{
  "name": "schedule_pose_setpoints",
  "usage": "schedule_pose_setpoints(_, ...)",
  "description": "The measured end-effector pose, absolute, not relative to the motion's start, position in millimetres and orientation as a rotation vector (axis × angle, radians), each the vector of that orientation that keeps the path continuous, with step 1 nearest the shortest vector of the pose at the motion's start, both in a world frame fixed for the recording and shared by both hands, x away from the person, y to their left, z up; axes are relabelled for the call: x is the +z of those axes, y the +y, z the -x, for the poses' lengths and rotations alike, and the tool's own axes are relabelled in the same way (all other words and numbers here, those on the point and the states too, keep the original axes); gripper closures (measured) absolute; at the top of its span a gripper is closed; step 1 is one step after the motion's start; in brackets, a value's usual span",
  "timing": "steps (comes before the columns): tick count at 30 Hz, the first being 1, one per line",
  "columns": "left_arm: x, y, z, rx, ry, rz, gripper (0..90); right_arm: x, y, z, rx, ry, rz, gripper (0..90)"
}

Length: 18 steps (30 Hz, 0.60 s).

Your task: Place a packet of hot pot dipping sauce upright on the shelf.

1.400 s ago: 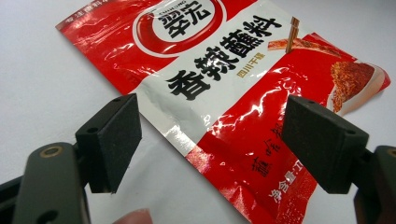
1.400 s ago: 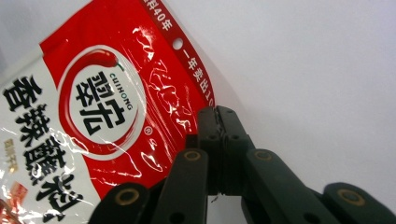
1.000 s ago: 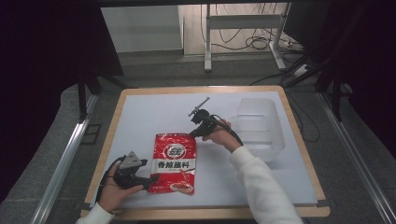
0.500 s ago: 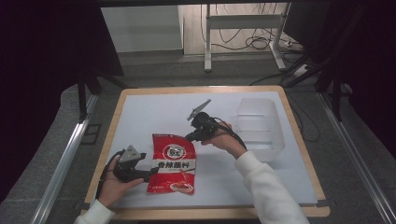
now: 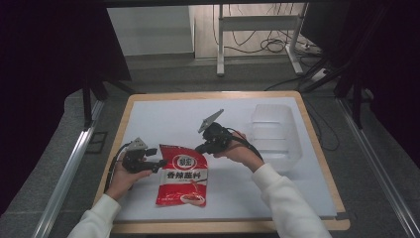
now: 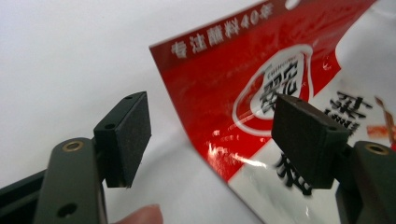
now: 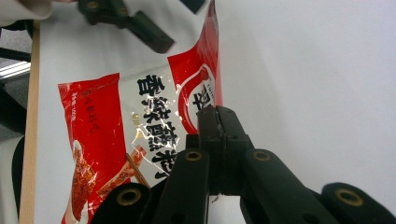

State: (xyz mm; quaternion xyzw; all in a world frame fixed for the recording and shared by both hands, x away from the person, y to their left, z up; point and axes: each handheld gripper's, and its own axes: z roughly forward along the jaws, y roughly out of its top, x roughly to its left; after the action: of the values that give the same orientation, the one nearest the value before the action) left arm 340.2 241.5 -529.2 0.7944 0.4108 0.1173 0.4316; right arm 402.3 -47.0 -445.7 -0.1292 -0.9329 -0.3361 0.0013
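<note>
- The red and white sauce packet [image 5: 183,174] is being seen lying on the white table [image 5: 163,116], near the front edge, between the 2 grippers.
- The packet's upper right edge is being pinched by the right gripper [image 5: 202,147]; in the right gripper view [image 7: 217,122] the jaws are being pressed together on the shiny film, which is being lifted slightly at that corner.
- The left gripper [image 5: 159,164] is being held at the packet's upper left corner, and in the left gripper view [image 6: 210,135] its jaws are being kept spread wide, with the corner of the packet [image 6: 261,84] lying between the 2 pads [image 6: 133,126] and untouched by either.
- A clear plastic bin [image 5: 275,134] is being left waiting to the right, well apart from the packet.
- Progress is being judged as early: 1 grasp is being made, the second is being lined up, and the packet is not yet being carried anywhere.
- What is being left, by the look of it: closing the left jaws, lifting with both, and probably moving the packet toward the bin.
</note>
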Motion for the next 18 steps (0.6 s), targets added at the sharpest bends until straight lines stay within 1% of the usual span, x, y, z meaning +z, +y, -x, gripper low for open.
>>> schedule_pose_setpoints(4,-531.6,237.9,-358.1,0.272,0.987,-1.990,31.8,-446.1,-46.3,-401.3,-1.047,-2.931,0.394,89.1)
schedule_pose_setpoints(6,-533.0,237.5,-362.9,0.265,0.971,-1.984,36.3,-446.2,-47.3,-401.1,-1.046,-2.935,0.385,89.1)
schedule_pose_setpoints(7,-534.5,238.6,-366.4,0.209,0.939,-1.964,39.2,-446.3,-47.6,-400.8,-1.044,-2.937,0.386,89.1)
schedule_pose_setpoints(9,-533.9,238.0,-365.5,0.173,0.890,-1.966,47.2,-446.6,-48.1,-400.8,-1.041,-2.940,0.388,89.0)
schedule_pose_setpoints(10,-533.9,238.0,-365.5,0.173,0.890,-1.966,48.7,-446.6,-48.1,-400.8,-1.041,-2.940,0.388,89.0)
schedule_pose_setpoints(11,-531.2,236.9,-360.9,0.202,0.846,-1.990,52.2,-446.9,-49.0,-400.6,-1.037,-2.943,0.400,89.0)
schedule_pose_setpoints(12,-531.2,236.9,-360.9,0.202,0.846,-1.990,55.3,-447.7,-49.6,-401.3,-1.044,-2.943,0.398,89.0)
schedule_pose_setpoints(13,-530.0,237.0,-358.4,0.212,0.836,-1.994,55.3,-447.7,-49.6,-401.3,-1.044,-2.943,0.398,89.0)
schedule_pose_setpoints(14,-529.1,237.9,-355.7,0.224,0.826,-1.999,59.9,-448.6,-50.5,-401.8,-1.040,-2.946,0.402,89.0)
schedule_pose_setpoints(15,-528.5,239.5,-349.6,0.234,0.803,-2.006,70.1,-451.6,-52.5,-403.5,-1.036,-2.951,0.418,88.9)
schedule_pose_setpoints(18,-528.1,241.8,-343.6,0.228,0.768,-2.014,83.2,-455.6,-54.7,-405.0,-1.027,-2.958,0.447,88.8)
